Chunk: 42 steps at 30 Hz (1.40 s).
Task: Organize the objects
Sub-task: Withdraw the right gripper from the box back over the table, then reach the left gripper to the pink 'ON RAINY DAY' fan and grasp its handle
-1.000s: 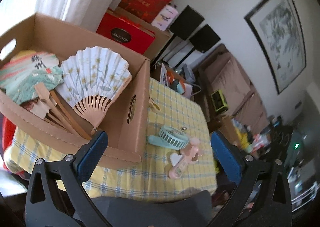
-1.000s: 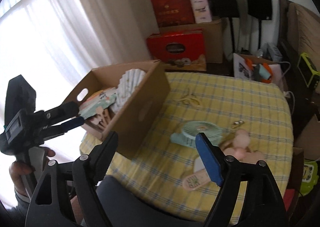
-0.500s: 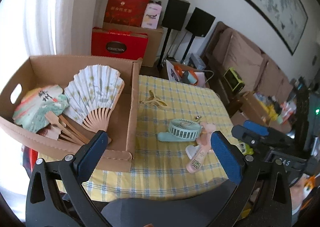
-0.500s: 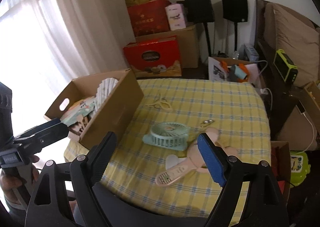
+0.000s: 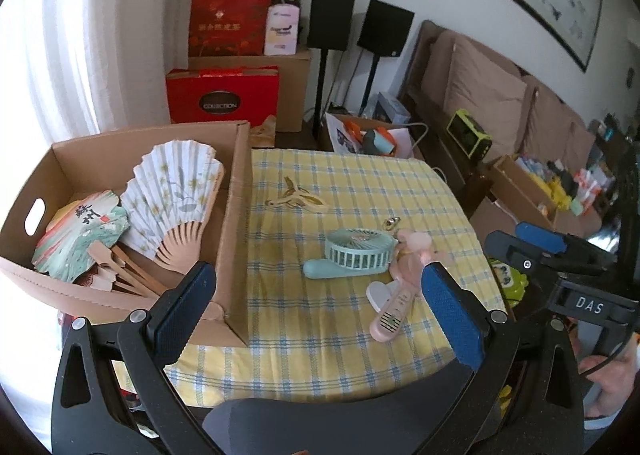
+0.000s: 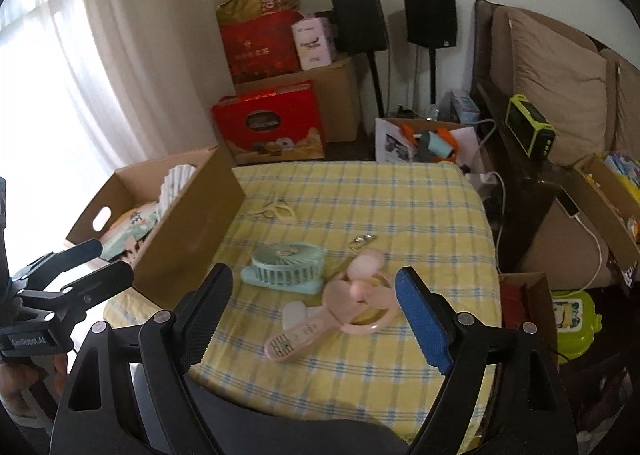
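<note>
Left gripper (image 5: 320, 309) and right gripper (image 6: 314, 311) both gaped empty. Beside the cardboard box (image 5: 236, 215) holding two paper fans (image 5: 176, 191) lay two plastic handheld fans: teal (image 5: 352, 255), pink (image 6: 340, 307)

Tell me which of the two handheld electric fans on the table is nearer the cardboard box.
The teal handheld fan, with its round grille. It lies between the cardboard box and the pink handheld fan, which is farther from the box.
</note>
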{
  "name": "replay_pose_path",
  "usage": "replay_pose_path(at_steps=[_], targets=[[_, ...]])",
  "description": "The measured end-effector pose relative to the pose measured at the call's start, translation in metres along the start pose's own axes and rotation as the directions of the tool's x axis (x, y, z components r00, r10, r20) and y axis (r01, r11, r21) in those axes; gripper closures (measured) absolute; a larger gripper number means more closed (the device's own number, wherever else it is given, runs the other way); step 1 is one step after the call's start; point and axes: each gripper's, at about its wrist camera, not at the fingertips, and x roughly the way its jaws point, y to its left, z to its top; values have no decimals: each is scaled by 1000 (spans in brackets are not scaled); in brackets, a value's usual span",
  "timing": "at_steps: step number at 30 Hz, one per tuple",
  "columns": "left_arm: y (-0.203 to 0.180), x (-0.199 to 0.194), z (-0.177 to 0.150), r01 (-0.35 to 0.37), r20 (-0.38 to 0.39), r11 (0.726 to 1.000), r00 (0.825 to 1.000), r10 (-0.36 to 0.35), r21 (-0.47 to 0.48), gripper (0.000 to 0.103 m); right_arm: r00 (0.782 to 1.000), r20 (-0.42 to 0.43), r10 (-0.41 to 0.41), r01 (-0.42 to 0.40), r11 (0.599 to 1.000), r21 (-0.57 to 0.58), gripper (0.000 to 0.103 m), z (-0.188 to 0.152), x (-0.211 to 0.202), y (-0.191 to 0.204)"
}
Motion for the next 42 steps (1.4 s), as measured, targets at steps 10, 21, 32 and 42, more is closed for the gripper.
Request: replay_pose_path(at_steps=[10,21,32,42], targets=[[-31,23,-10,30,-43,996,999,-27,79,0,999,-30,-40,42,997,68,18,-11,5,-38],[-56,58,-29,40,-101,987,995,-24,157,1,992,-84,-93,102,989,111,18,-28,27,-68],[-69,99,-45,65,-179,975,983,-27,212,1,986,-151,-70,97,978,183,19,-47,53,-93],[-82,128,-57,93,-254,967,967,-30,239,5,983,-185,2,45,967,251,33,-58,65,-105]])
